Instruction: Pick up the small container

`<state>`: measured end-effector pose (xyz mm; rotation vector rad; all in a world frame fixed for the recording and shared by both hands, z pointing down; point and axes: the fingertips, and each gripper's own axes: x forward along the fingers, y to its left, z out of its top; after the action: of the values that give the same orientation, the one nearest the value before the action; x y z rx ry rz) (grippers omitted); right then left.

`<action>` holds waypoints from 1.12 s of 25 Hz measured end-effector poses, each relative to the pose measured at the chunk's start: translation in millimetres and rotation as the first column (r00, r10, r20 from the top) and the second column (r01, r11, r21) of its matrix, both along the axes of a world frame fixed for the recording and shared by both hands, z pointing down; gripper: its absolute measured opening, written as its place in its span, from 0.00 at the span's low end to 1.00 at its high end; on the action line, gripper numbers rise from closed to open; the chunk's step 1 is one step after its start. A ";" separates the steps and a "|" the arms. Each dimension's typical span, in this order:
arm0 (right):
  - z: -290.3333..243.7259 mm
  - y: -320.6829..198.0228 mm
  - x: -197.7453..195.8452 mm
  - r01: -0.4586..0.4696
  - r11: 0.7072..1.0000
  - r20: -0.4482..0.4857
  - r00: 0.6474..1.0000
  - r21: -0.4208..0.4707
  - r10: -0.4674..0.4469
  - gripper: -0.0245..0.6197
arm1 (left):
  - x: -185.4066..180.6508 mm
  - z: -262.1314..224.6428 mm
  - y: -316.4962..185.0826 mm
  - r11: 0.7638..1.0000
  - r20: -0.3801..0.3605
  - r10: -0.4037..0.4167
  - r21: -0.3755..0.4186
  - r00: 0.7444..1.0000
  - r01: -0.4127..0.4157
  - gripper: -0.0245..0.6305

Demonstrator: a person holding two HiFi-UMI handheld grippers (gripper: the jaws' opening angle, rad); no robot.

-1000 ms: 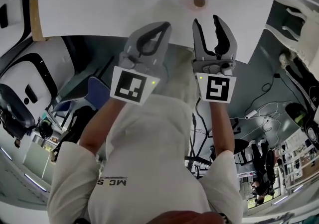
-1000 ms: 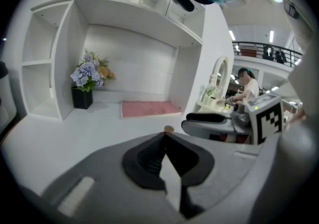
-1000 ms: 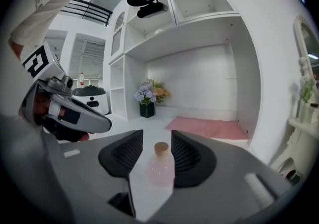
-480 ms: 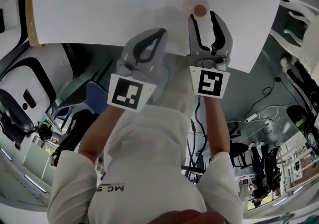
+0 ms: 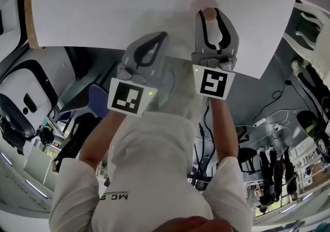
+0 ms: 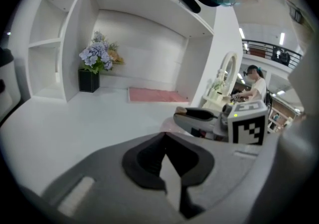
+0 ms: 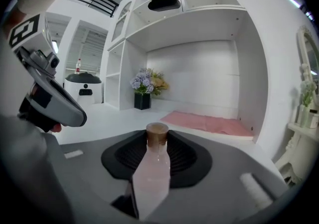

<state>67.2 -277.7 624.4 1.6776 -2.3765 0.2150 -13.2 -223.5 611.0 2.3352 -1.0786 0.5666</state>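
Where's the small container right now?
The small container stands upright on the white table between the jaws of the right tool, which are closing around it. In the head view it sits right of centre, near the top.

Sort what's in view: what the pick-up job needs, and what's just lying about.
Job: small container, pinkish with a brown cap; right gripper, jaws closing around it.
Just there: flower vase and pink mat at the back; left gripper, shut and empty.
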 end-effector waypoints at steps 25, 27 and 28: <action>-71.5 40.1 -5.3 0.003 0.999 0.067 0.998 -0.042 -0.001 0.23 | -14.9 -65.1 18.1 0.998 -0.020 0.018 0.063 1.000 -0.017 0.04; -84.0 45.0 -5.6 0.006 0.999 0.064 0.998 -0.044 -0.004 0.23 | -15.3 -78.0 19.8 0.997 -0.027 0.019 0.072 0.999 -0.017 0.04; -90.8 47.9 -5.6 0.010 0.999 0.061 0.998 -0.044 -0.007 0.23 | -15.4 -85.0 20.9 0.997 -0.030 0.019 0.076 0.999 -0.017 0.04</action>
<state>61.5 -229.8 533.6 1.6637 -2.4041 0.3193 -28.7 -202.6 526.1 2.4137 -1.0837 0.5031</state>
